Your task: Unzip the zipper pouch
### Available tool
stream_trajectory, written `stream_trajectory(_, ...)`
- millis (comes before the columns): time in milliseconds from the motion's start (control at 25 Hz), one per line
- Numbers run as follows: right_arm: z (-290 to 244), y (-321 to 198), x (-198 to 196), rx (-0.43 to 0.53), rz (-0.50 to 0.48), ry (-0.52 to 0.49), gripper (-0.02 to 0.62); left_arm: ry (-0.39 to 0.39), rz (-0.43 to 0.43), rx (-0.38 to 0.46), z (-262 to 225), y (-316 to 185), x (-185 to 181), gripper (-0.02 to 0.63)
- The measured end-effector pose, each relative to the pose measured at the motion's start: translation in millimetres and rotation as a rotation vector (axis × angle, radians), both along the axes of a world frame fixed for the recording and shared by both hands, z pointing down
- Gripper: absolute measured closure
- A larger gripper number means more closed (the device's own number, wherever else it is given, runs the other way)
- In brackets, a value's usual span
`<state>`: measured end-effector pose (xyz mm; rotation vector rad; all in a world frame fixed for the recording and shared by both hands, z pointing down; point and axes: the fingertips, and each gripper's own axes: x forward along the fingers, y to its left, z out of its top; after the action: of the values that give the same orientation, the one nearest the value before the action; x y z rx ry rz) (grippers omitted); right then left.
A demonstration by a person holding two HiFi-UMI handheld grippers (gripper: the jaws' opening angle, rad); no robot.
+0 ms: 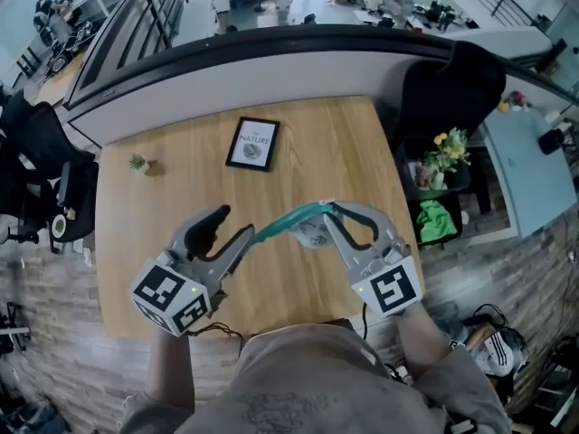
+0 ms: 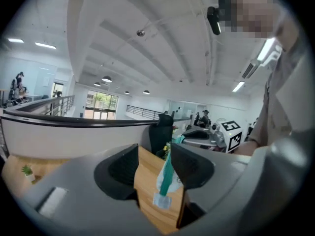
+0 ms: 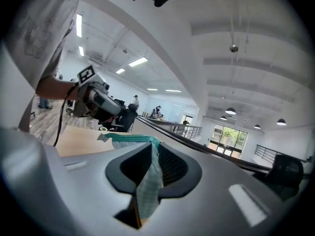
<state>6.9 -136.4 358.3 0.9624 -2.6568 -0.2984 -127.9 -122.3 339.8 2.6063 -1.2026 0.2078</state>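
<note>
A white pouch [image 1: 310, 233] with a teal zipper strip [image 1: 288, 218] hangs in the air over the wooden table [image 1: 181, 206], stretched between my two grippers. My right gripper [image 1: 331, 212] is shut on the pouch's right end; in the right gripper view teal checked fabric [image 3: 146, 186] is pinched between its jaws [image 3: 151, 150]. My left gripper [image 1: 233, 228] stands open at the strip's left end. In the left gripper view the strip and its small pale end tab [image 2: 163, 199] lie between the jaws [image 2: 153, 154], close to the right one, with bare wood showing in the gap.
A black-framed picture [image 1: 252, 143] lies at the table's far middle and a tiny potted plant [image 1: 139, 163] at its far left. A black chair [image 1: 452, 89] and flowers [image 1: 448, 155] stand beyond the table's right edge. A curved railing ledge [image 1: 271, 57] runs behind.
</note>
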Motion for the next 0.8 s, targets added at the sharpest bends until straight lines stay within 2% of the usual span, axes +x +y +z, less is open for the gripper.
stream_trajectory(120, -7, 16, -13, 0.047, -0.110, 0.038, 0.541, 0.049, 0.108, -0.018, -18, 0, 17, 0.402)
stream_trajectory(240, -12, 27, -22, 0.090, -0.186, 0.055, 0.541, 0.058, 0.215, -0.044, -26, 1, 37, 0.402)
stream_trajectory(480, -10, 48, -32, 0.176, -0.305, 0.122, 0.541, 0.162, 0.370, -0.153, -24, 3, 70, 0.419)
stream_trajectory(600, -6, 54, -35, 0.193, -0.345, 0.148, 0.541, 0.166, 0.451, -0.205, -15, 9, 83, 0.419)
stream_trajectory(800, -3, 65, -37, 0.224, -0.397, 0.185, 0.541, 0.093, 0.603, -0.246, -1, 29, 104, 0.428)
